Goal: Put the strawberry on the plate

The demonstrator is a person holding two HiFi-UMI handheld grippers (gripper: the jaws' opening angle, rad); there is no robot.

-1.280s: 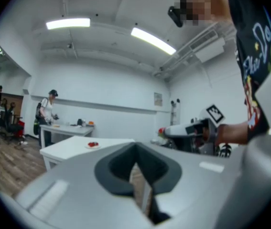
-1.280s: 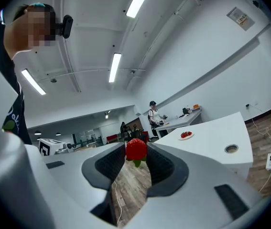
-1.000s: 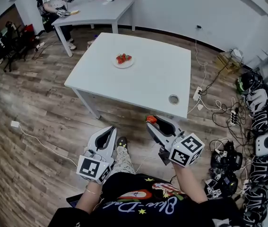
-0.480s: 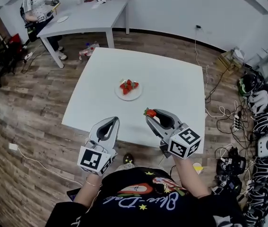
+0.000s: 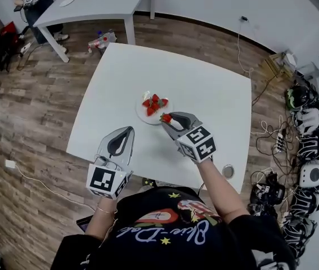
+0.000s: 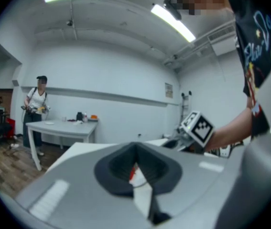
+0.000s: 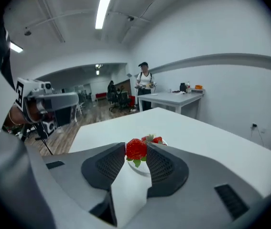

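The left gripper [image 6: 135,148] has its fingers [image 6: 113,168] together, holding nothing.

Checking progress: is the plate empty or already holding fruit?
Not empty: a few strawberries lie on the plate; the right gripper holds another strawberry near it.

Bright, even overhead light, fisheye-warped edges

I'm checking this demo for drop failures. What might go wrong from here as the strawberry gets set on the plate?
The held strawberry sits only at the very tips of the right hand-held gripper, so it may slip out short of the plate. The plate is small and already holds other strawberries; the new one might roll off onto the table or knock them.
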